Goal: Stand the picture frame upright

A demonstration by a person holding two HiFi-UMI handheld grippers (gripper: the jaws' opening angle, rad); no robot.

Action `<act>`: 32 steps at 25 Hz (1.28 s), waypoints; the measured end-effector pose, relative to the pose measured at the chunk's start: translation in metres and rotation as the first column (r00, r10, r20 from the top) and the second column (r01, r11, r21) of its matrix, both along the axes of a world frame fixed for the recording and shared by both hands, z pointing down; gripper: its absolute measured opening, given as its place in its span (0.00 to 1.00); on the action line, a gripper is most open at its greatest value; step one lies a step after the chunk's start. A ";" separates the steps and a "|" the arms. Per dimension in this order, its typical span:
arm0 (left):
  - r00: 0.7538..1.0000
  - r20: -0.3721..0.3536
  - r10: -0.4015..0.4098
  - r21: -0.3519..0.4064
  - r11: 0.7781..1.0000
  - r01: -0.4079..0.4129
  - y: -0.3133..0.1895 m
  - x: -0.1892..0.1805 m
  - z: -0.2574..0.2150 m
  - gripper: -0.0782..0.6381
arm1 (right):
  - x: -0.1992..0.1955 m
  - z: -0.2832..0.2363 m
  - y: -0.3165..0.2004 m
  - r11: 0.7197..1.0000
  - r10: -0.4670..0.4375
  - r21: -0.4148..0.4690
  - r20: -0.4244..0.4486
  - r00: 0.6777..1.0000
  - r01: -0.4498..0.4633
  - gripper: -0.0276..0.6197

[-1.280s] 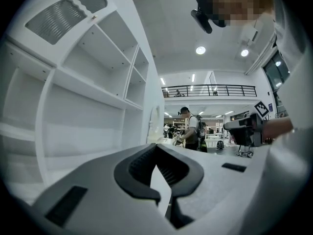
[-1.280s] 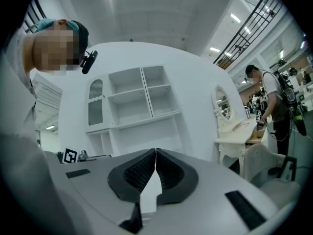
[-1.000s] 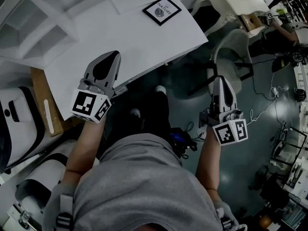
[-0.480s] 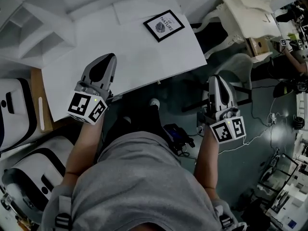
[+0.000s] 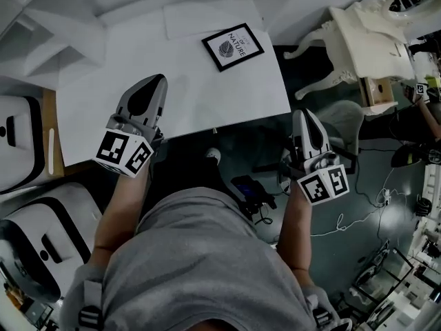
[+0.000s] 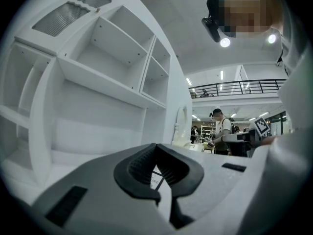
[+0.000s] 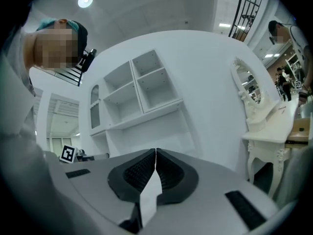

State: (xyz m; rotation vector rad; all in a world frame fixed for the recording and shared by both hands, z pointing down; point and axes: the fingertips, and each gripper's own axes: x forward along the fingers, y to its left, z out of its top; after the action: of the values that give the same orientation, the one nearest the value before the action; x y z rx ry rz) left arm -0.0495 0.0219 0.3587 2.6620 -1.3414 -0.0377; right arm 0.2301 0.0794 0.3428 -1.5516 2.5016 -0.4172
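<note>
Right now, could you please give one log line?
black-framed picture: flat on white table | left gripper: shut, empty | right gripper: shut, empty

- picture frame (image 5: 233, 47): matt black moulding around a white, paper-like print.
- table (image 5: 207, 95): smooth white top with a matt finish.
- left gripper (image 5: 156, 79) and right gripper (image 5: 302, 114): smooth grey plastic shells with a faint satin sheen.
- pads (image 6: 139, 166): black, finely ribbed and matt, with a rubber-like look.
- shelf unit (image 7: 146, 97): white, smooth surfaces that look painted.
- shirt (image 5: 200, 267): grey cloth, soft and matt.
- floor (image 5: 365, 185): dark and smooth, slightly glossy.
</note>
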 end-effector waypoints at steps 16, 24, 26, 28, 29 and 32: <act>0.997 0.064 0.042 -0.056 0.998 -0.038 -0.060 0.006 0.024 0.12 | -0.007 0.024 -0.056 0.997 -0.010 -0.075 0.036 0.999 0.013 0.09; 0.995 0.045 0.094 -0.053 0.994 -0.092 -0.112 0.010 0.013 0.12 | -0.009 0.009 -0.093 0.996 0.033 -0.086 0.029 0.999 -0.030 0.09; 0.993 0.043 0.109 -0.057 0.993 -0.107 -0.123 0.011 0.008 0.12 | -0.013 0.007 -0.104 0.995 0.038 -0.098 0.029 0.999 -0.035 0.09; 0.991 0.049 0.126 -0.059 0.991 -0.123 -0.132 0.010 0.007 0.12 | -0.017 0.009 -0.113 0.993 0.040 -0.116 0.025 0.999 -0.037 0.09; 0.989 0.054 0.135 -0.058 0.990 -0.132 -0.138 0.009 0.009 0.12 | -0.020 0.012 -0.118 0.991 0.041 -0.127 0.022 0.999 -0.038 0.09; 0.985 0.058 0.164 -0.064 0.985 -0.160 -0.153 0.008 0.019 0.12 | -0.027 0.022 -0.131 0.987 0.053 -0.154 0.016 0.998 -0.050 0.09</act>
State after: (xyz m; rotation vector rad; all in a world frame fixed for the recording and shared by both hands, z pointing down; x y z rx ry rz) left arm -0.0420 -0.1306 0.3780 2.7327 -1.1198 0.1056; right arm 0.2029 -0.0516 0.3644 -1.6543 2.4599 -0.6285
